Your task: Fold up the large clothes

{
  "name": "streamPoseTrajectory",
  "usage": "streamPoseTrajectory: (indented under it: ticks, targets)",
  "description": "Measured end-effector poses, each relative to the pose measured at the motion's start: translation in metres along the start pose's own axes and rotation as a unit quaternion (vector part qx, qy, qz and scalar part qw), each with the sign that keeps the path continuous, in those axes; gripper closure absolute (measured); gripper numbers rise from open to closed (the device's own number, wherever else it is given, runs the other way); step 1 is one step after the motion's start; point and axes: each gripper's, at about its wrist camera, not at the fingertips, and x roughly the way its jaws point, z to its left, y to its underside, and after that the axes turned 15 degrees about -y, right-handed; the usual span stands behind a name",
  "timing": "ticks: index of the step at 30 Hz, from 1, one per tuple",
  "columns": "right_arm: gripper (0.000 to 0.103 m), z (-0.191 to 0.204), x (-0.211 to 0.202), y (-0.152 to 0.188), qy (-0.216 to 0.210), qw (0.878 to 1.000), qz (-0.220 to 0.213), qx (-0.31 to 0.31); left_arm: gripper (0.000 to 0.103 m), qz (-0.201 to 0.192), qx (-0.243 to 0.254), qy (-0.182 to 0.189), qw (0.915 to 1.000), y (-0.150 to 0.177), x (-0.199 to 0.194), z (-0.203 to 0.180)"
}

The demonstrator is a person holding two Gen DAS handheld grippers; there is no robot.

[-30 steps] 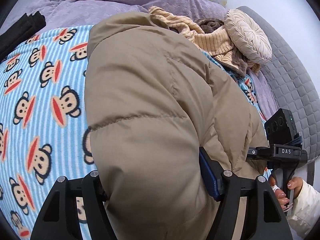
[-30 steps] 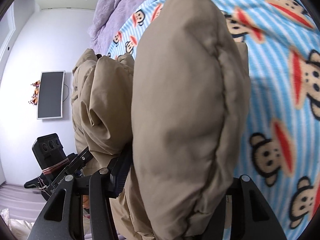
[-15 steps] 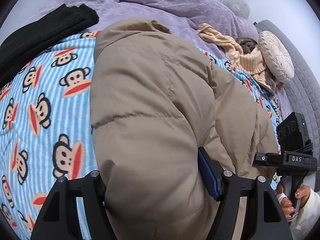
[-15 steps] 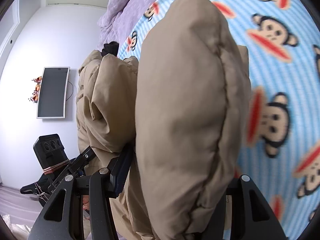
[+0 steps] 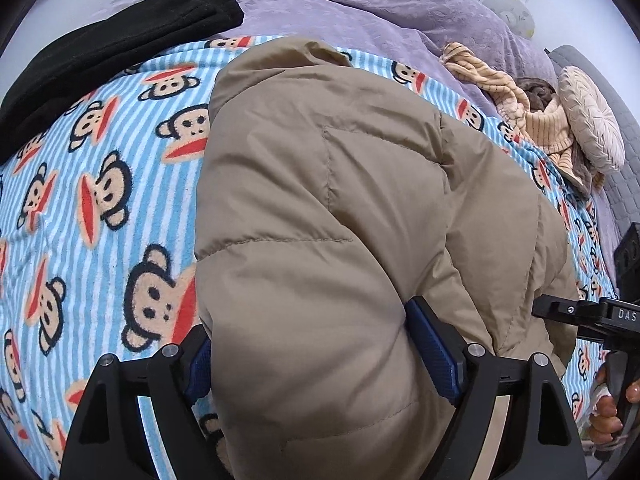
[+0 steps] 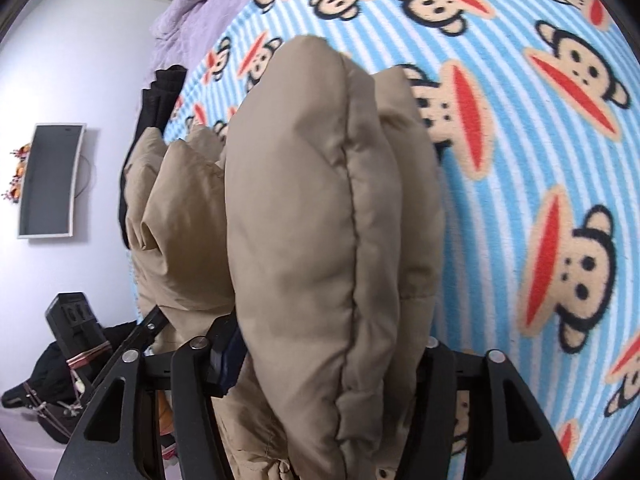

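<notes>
The tan puffer jacket (image 5: 320, 240) lies bunched on the monkey-print blanket (image 5: 100, 200), lower and flatter than a second ago. The left gripper (image 5: 316, 356) has its jaws opening around a thick fold; blue pads flank the fabric. The right gripper (image 6: 320, 356) also eases open with jacket between. More of the black garment (image 5: 100, 48) beyond the blanket shows now.

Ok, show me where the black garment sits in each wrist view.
Left wrist: black garment at upper left, on the purple bedding.
Right wrist: black garment at centre left, partly behind the tan jacket.
Shared landmark: the monkey blanket beside it.
</notes>
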Motion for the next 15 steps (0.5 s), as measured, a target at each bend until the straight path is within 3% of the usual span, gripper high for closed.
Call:
streamPoseTrajectory:
  ticks: [2,4,6,7,10,15]
  targets:
    - [0.039,0.011,-0.017,0.006,0.039,0.999,-0.015,-0.018,0.017,-0.011,-0.007,-0.027,0.9995,-0.004,-0.012,0.001]
    - [0.039,0.022,-0.044,0.009,0.091,0.994,-0.043,-0.05,0.017,-0.053,-0.015,-0.044,0.9975,-0.008,-0.03,0.006]
    - [0.039,0.041,-0.067,0.016,0.114,0.986,-0.081,-0.09,0.017,-0.086,-0.021,-0.052,0.9947,-0.018,-0.042,0.012]
    - [0.039,0.044,-0.076,0.018,0.112,0.984,-0.096,-0.103,0.017,-0.092,-0.021,-0.057,0.9939,-0.024,-0.043,0.014]
    - [0.06,0.076,-0.085,0.02,0.082,0.98,-0.114,-0.144,0.017,-0.087,-0.015,-0.068,0.9937,-0.04,-0.032,0.011]
    - [0.064,0.121,-0.021,0.005,0.055,0.978,-0.09,-0.177,0.017,-0.058,-0.005,-0.073,0.9956,-0.037,-0.005,-0.01]
